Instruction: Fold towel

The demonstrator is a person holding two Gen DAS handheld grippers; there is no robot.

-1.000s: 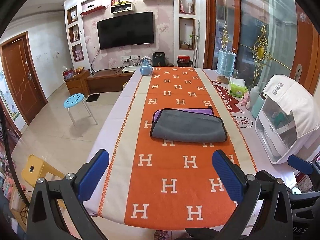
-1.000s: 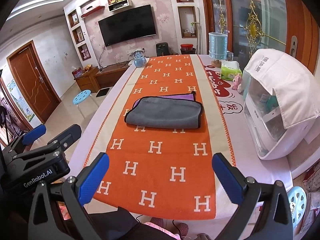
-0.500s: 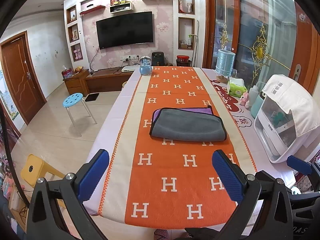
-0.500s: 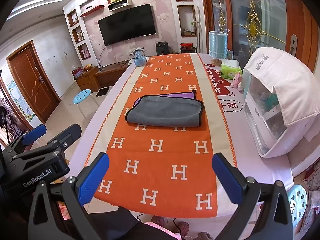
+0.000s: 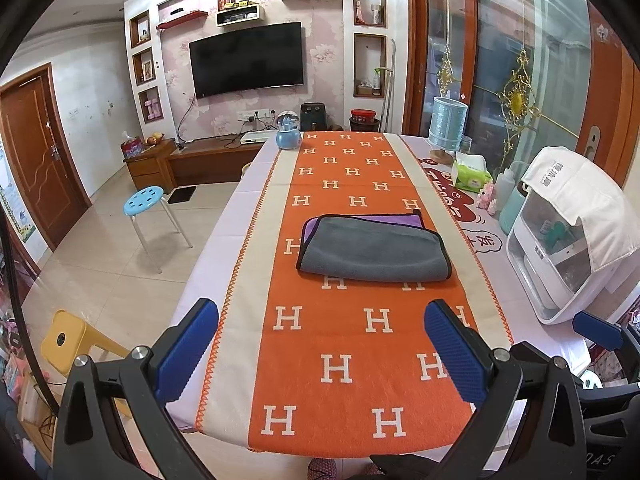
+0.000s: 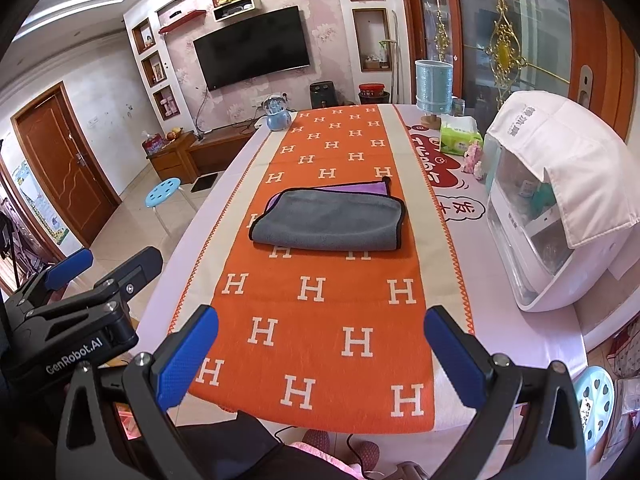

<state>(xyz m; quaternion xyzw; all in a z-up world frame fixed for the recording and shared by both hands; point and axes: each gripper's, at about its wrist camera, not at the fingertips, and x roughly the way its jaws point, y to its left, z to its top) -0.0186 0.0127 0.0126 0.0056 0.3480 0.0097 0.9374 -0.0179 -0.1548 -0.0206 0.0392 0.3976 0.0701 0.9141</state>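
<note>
A grey towel with a purple inner side and black trim [image 5: 374, 250] lies folded on the orange H-patterned table runner [image 5: 360, 344], also in the right wrist view [image 6: 330, 220]. My left gripper [image 5: 322, 350] is open and empty, held back near the table's front edge, well short of the towel. My right gripper [image 6: 322, 354] is open and empty, also near the front edge. The left gripper's body shows at the left of the right wrist view [image 6: 76, 312].
A white appliance under a white cloth [image 5: 568, 240] stands at the table's right edge. A tissue pack [image 5: 471, 174], a blue cylinder [image 5: 448, 124] and a blue globe ornament [image 5: 289, 136] sit farther back. A blue stool [image 5: 149, 200] and a yellow stool [image 5: 68, 340] stand on the floor left.
Both grippers have drawn back very slightly from the table; the towel looks a little farther away. Both stay open. The towel has not moved.
</note>
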